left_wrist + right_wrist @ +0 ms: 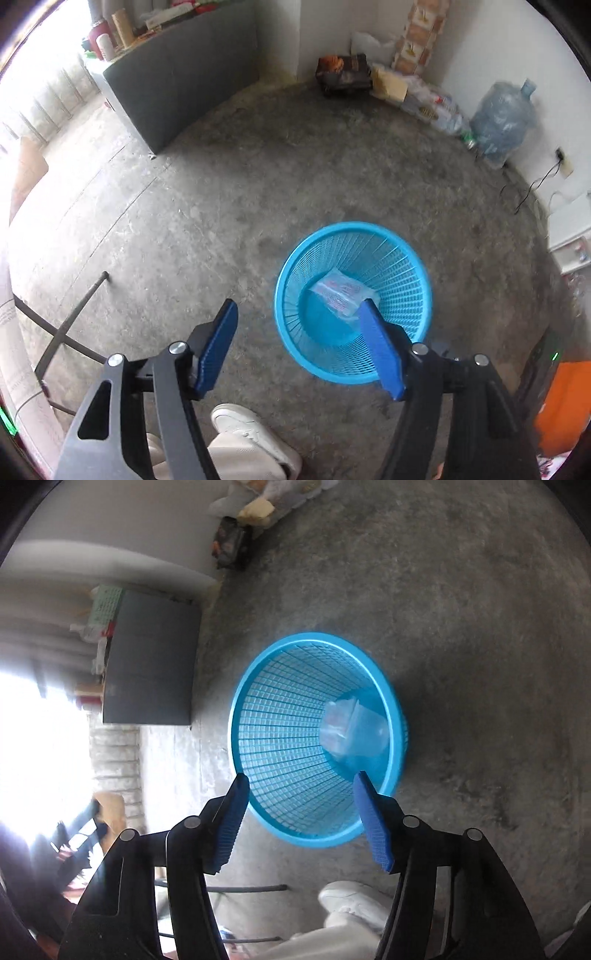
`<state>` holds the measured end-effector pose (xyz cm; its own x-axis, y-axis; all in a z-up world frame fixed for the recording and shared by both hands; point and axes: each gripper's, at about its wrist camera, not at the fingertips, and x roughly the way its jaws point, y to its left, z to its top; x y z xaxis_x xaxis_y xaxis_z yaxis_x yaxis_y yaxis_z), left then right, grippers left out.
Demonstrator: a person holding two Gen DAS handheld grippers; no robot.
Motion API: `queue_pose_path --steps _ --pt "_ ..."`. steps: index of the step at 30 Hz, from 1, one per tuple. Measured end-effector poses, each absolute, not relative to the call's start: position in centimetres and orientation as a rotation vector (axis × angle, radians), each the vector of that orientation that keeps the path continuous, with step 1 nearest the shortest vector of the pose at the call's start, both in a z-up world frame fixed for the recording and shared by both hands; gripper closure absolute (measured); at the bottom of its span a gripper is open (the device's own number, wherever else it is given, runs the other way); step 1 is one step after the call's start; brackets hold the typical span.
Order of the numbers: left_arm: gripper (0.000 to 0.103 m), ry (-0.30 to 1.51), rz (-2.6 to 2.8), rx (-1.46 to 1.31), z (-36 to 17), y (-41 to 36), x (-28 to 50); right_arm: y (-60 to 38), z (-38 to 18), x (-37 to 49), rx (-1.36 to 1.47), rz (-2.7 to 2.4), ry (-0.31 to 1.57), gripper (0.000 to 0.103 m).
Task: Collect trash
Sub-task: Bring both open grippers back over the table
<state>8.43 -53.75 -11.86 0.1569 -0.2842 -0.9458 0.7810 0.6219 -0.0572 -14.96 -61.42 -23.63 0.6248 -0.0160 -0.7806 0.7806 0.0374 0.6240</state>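
Inside the round blue plastic mesh basket [352, 302] lies a clear plastic wrapper [341, 293]; above it, left gripper [297, 308] and right gripper [301, 779] both gape empty.

Left tool [297, 310] angled steeply down, jaws apart, empty — right tool [301, 781] likewise.

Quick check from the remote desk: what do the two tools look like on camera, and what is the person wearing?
Both match. The left tool and right tool each have two blue ribbed pads on black linkage arms joined by round silver pivot pins. No cables or markings show on them. Below them, the person wears a white shoe and light beige trousers.
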Motion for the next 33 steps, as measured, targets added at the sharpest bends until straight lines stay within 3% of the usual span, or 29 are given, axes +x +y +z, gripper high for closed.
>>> queue_pose_path --steps 7,16,19,28,33 --pt "0.036 1.127 -1.020 0.358 -5.7 -48.9 6.8 -55.5 -17.6 -18.1 1.216 -0.761 0.617 0.021" --pt "0.034 1.103 -1.118 0.204 0.6 -39.1 4.5 -48.6 -9.2 -18.7 0.834 -0.858 0.647 0.008" --pt "0.022 1.124 -1.155 0.148 1.9 -35.2 4.6 -46.4 -5.9 -18.1 0.668 -0.902 0.622 0.008" --pt "0.007 0.947 -1.027 -0.069 6.4 -19.9 6.1 -38.9 -0.3 -14.3 0.261 -0.864 0.650 0.008" --pt "0.006 0.846 -0.885 -0.148 8.4 -10.3 6.6 -35.0 1.9 -12.7 0.120 -0.771 0.608 0.008"
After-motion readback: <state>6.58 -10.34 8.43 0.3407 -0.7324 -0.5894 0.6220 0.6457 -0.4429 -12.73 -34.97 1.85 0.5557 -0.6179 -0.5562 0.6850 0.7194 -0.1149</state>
